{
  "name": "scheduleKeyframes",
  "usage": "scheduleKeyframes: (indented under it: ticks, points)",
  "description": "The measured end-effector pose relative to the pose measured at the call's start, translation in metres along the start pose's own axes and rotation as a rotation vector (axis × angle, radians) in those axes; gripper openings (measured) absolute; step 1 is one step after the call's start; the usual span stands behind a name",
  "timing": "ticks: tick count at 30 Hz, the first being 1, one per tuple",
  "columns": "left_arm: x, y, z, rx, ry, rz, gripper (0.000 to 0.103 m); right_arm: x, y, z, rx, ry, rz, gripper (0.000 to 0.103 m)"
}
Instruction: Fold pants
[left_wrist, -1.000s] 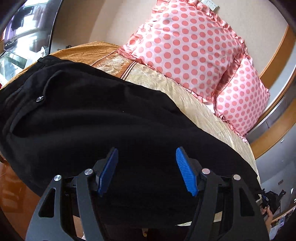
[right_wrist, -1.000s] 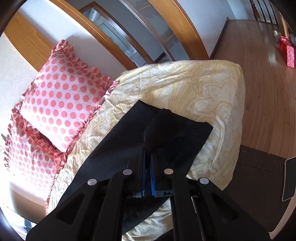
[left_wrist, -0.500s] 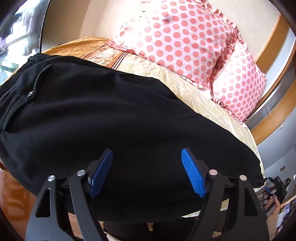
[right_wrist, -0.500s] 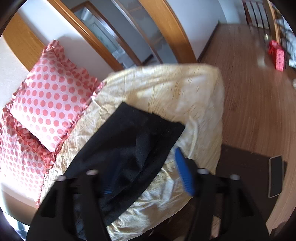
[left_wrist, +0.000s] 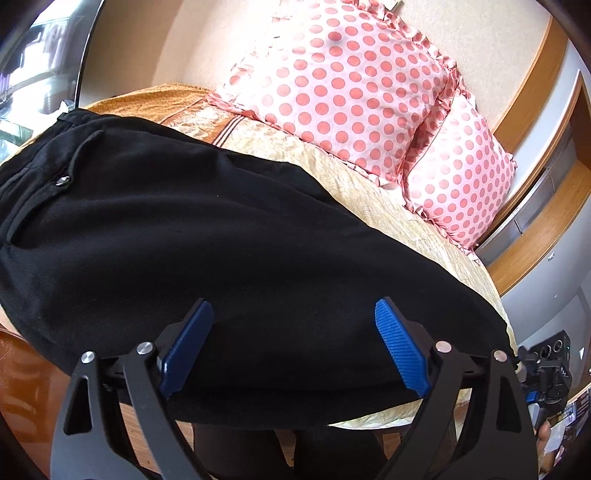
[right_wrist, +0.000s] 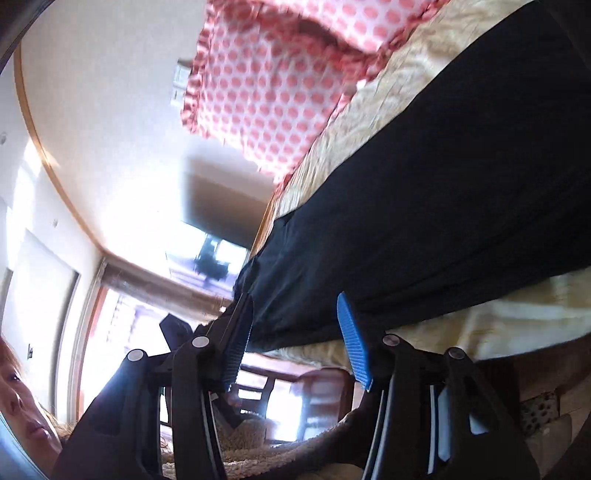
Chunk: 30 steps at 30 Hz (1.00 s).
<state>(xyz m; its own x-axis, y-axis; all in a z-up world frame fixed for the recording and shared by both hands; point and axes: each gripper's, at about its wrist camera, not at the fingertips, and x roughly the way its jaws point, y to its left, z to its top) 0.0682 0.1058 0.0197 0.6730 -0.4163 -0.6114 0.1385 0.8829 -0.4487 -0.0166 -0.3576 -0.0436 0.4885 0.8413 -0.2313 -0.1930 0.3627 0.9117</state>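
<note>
Pants (left_wrist: 207, 236): black, laid flat along the near edge of the bed (left_wrist: 424, 236), on the yellow bedspread; the near fold overhangs the edge slightly.
Long axis: set across the left wrist view, running parallel to the bed's near edge; the waistband (left_wrist: 74, 117) lies at the far left, and the legs taper away to the right.
Snap button (left_wrist: 63, 181): seen near the waistband, which marks that end as the top of the garment.
Why laid so: judged that the pants are doubled leg on leg and spread lengthwise so that the ends can be brought together next.
Left tongs (left_wrist: 293, 343): held wide open, nothing gripped; poised just over the near edge of the pants at about mid-length.
Right tongs (right_wrist: 297, 339): also spread apart and empty; aimed low at the leg-end hem (right_wrist: 266, 280), which lies between the blue pads (right_wrist: 352, 339), though contact cannot be told because the view is blurred.
Pillows (left_wrist: 351, 85): two pink spotted ones, propped at the far side, well apart from the pants.
Next move, as a judgement: a grip on the hem is called for.
</note>
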Motion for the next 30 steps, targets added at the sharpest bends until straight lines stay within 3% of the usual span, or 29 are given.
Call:
scheduleKeyframes:
  ticks: [3,6,10,16,17,18,19,20,30]
  points:
    - [-0.006,0.003,-0.002,-0.007,-0.016,0.004,0.090,0.036,0.007,-0.005,-0.008,0.105,-0.001,0.049]
    - [-0.011,0.005,-0.006,0.007,-0.031,0.014,0.091,0.048,0.005,-0.002,-0.014,0.141,-0.093,0.049]
    - [-0.011,0.007,-0.008,0.021,-0.036,0.015,0.092,0.041,-0.009,0.004,0.040,0.107,-0.151,0.045]
    - [-0.011,0.008,-0.008,0.029,-0.039,0.009,0.093,0.033,-0.003,0.017,0.003,-0.003,-0.278,0.045]
    - [-0.011,0.008,-0.009,0.031,-0.040,0.009,0.093,0.034,-0.005,0.019,-0.002,-0.018,-0.296,0.043]
    - [-0.011,0.008,-0.009,0.031,-0.040,0.008,0.093,0.039,-0.006,0.017,-0.003,-0.027,-0.319,0.032]
    - [-0.012,0.008,-0.009,0.031,-0.040,0.008,0.093,0.038,-0.009,0.017,-0.003,-0.037,-0.335,0.014]
    - [-0.012,0.008,-0.009,0.031,-0.040,0.008,0.093,0.039,-0.010,0.014,-0.006,-0.037,-0.338,0.009]
    - [-0.010,-0.008,-0.005,0.086,-0.043,-0.017,0.093,0.015,-0.020,-0.017,-0.046,-0.047,-0.282,0.002]
